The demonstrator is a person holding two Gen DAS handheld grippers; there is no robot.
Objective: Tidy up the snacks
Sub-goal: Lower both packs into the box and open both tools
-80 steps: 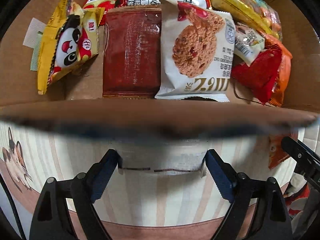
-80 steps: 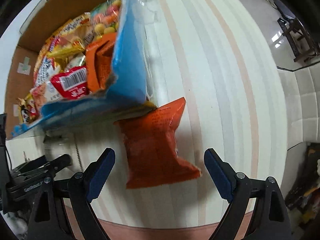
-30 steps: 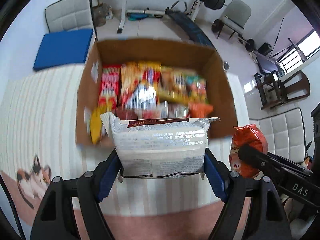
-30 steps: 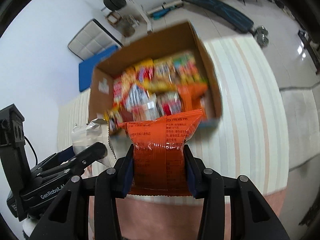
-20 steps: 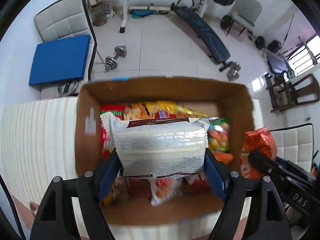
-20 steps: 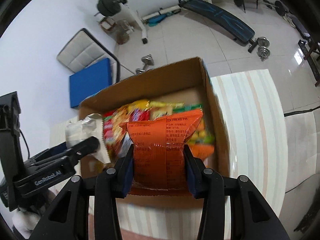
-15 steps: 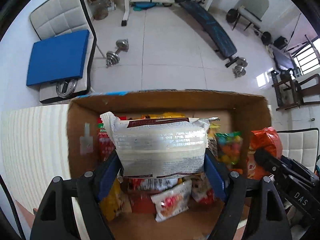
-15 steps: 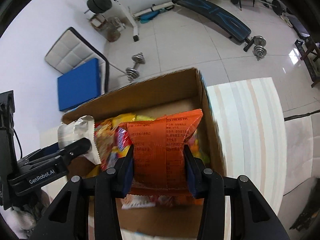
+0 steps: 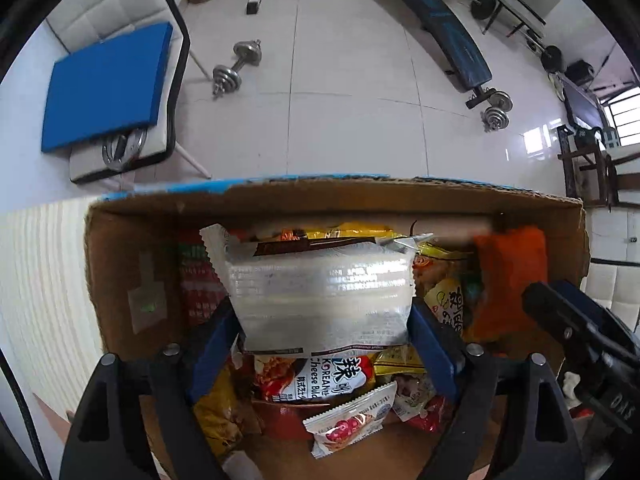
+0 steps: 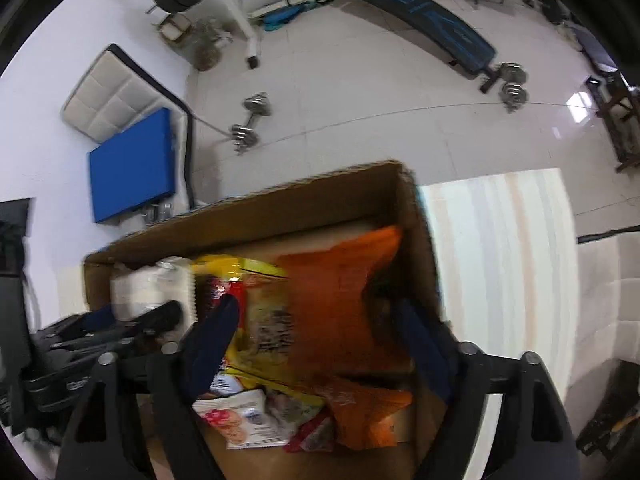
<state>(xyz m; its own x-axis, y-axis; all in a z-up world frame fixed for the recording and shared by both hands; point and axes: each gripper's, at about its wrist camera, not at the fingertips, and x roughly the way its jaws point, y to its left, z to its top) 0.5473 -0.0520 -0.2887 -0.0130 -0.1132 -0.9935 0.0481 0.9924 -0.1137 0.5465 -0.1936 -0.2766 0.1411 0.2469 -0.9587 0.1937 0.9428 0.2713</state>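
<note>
Two grippers, left (image 9: 324,344) and right (image 10: 316,344), had just been opening, jaws apart, silver packet (image 9: 320,292) and orange packet (image 10: 336,308) loose between them over the box (image 9: 120,264).

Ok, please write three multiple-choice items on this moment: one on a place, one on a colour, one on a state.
1. Where is the orange packet?
A. on the striped cloth
B. over the cardboard box
C. on the floor
2. Which colour is the foil packet at the left gripper?
A. green
B. blue
C. silver-white
3. How are the right gripper jaws?
A. open
B. shut on the packet
C. shut, empty
Key:
1 B: box walls surround it.
2 C: silvery foil, between jaws that have just been opening.
3 A: they have just been opening, with gaps beside the orange packet.
</note>
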